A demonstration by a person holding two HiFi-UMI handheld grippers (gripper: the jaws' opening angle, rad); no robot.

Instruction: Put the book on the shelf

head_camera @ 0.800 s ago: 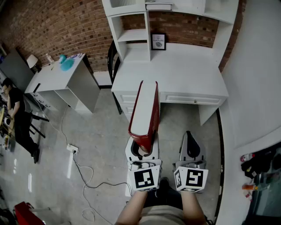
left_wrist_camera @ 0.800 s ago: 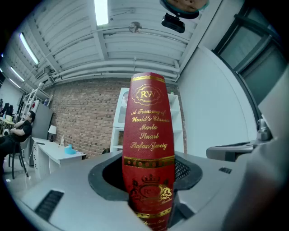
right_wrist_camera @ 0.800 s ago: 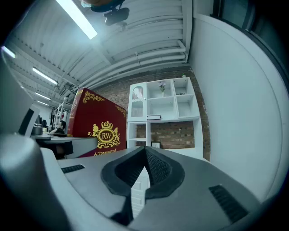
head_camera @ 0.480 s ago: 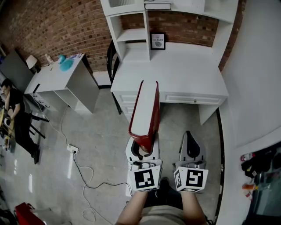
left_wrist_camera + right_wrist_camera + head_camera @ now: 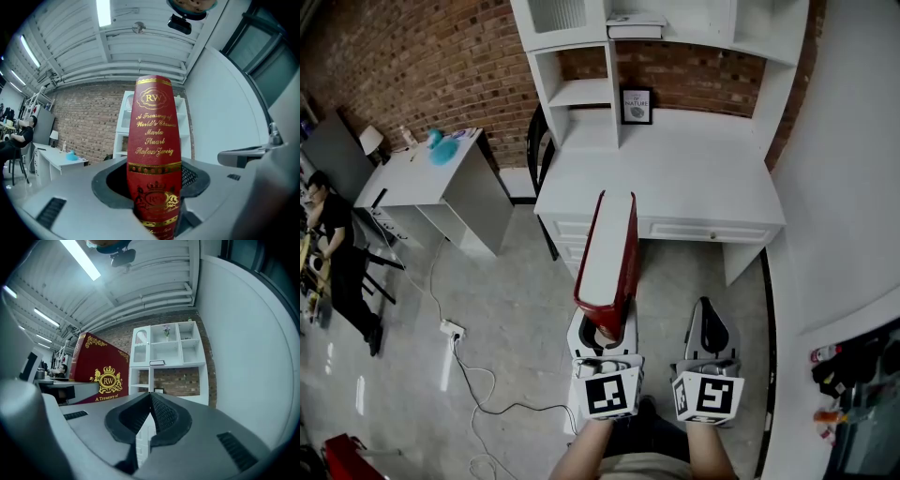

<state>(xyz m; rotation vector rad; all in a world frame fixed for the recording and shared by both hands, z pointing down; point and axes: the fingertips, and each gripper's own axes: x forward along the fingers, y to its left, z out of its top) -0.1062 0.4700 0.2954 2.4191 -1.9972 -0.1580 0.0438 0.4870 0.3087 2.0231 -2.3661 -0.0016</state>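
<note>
Shelf unit (image 5: 612,84) stands on the back of the counter (image 5: 694,178). The red book (image 5: 607,248) is in front of the counter, near end pinched across its covers in the left tongs (image 5: 602,328). Right tongs (image 5: 705,314) are pressed together and empty, also in front of the counter. Looks like the carry step. The book is long and likely lever-heavy, so keep the pinch firm, raise it above the counter, square it to an open bay, then slide it in.

The book (image 5: 607,246) in the left hand-held gripper (image 5: 602,326) has edged slightly closer to the shelf (image 5: 581,92).
</note>
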